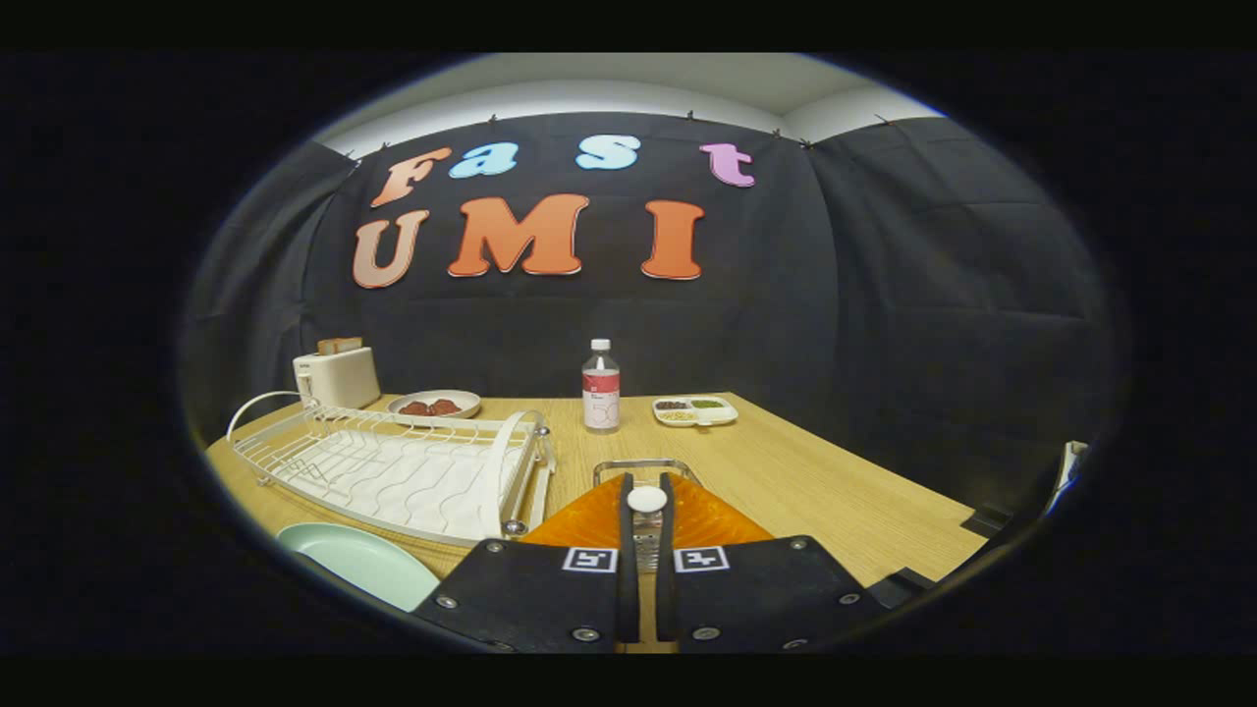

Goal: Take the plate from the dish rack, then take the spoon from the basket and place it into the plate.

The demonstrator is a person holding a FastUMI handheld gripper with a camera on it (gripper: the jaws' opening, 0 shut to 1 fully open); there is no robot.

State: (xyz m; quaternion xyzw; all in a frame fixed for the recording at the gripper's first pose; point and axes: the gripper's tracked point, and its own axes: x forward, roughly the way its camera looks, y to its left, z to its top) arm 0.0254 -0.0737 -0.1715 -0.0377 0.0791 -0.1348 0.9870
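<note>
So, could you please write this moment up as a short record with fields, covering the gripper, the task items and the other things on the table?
gripper: gripper with fingers nearly together around a white-ended handle, seemingly the spoon
basket: orange basket under and ahead of the fingers
plate: pale green plate on the table, in front of the dish rack
dish rack: white dish rack, no dishes in it
behind the rack: toaster, bowl of reddish food
far side: bottle, divided tray
table: wooden table

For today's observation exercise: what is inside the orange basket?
A spoon stands in the orange basket, its handle clamped between the gripper fingers. The fingers hide the rest inside.
</note>
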